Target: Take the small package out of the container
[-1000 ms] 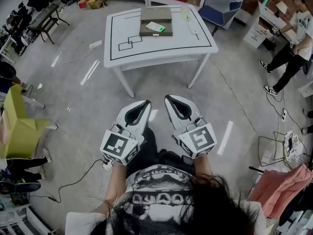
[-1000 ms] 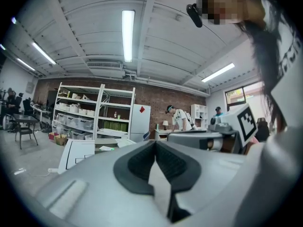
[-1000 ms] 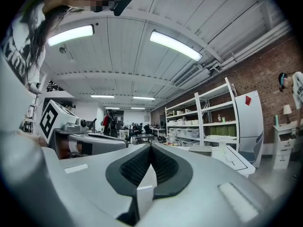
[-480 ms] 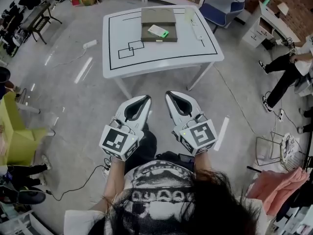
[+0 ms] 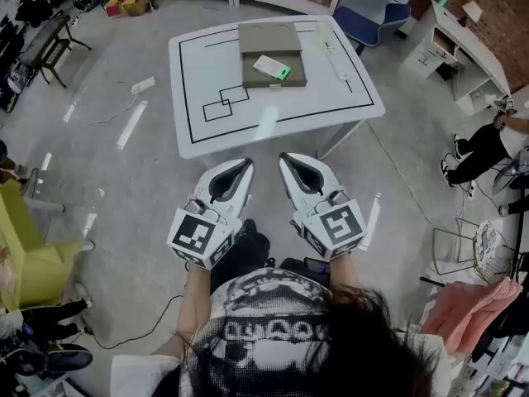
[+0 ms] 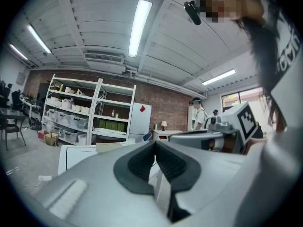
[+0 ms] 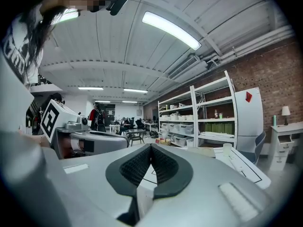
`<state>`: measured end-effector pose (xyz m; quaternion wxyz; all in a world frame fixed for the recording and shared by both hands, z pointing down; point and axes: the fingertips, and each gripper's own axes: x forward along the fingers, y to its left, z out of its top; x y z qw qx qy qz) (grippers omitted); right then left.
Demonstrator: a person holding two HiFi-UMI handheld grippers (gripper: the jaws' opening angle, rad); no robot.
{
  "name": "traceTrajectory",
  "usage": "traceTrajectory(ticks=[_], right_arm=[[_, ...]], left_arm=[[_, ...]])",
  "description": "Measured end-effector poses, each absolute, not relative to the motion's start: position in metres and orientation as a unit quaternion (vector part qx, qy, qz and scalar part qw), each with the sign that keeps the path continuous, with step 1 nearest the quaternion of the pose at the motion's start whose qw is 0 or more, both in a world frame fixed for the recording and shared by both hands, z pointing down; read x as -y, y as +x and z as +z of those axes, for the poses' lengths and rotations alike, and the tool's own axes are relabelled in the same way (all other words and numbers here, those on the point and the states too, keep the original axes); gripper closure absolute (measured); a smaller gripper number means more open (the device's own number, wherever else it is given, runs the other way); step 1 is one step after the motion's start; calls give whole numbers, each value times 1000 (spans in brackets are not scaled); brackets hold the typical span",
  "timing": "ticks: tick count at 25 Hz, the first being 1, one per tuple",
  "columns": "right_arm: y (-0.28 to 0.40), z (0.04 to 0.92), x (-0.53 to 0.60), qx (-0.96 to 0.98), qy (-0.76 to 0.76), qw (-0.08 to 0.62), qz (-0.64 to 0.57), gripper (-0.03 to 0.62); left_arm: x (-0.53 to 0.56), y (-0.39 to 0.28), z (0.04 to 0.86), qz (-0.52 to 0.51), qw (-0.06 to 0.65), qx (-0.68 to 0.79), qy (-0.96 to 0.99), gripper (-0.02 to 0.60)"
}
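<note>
A flat tan container [image 5: 269,41] lies on the white table [image 5: 273,114] ahead of me, and a small white package with a green edge [image 5: 271,67] rests on its near part. I hold both grippers side by side in front of my body, short of the table's near edge. The left gripper [image 5: 247,163] is shut and empty, as is the right gripper [image 5: 283,158]. In the left gripper view, the left gripper [image 6: 155,143] points at the table [image 6: 75,154] and the container [image 6: 113,147]. The right gripper [image 7: 151,146] shows its jaws closed tip to tip.
Black outlines are drawn on the tabletop, and a white bar [image 5: 333,50] lies right of the container. A blue chair [image 5: 374,16] stands behind the table. A person [image 5: 483,147] is at the right by a white desk [image 5: 463,48]. Cables and a power strip [image 5: 142,83] lie on the floor.
The table has drawn closer in the head view as I walk toward it. Both grippers travelled forward with me, still shut and side by side.
</note>
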<state>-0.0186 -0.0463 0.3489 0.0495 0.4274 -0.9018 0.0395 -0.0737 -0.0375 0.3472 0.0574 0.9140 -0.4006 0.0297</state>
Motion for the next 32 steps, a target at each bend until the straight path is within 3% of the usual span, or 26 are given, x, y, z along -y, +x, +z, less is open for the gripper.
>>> traceTrajectory(ticks=[15, 32], right_arm=[[-67, 354, 101, 889, 451, 68, 34, 589], [-78, 368, 120, 888, 449, 84, 48, 588]], left_arm=[[96, -118, 353, 23, 64, 366, 928, 581], [107, -122, 367, 31, 85, 355, 931, 581]])
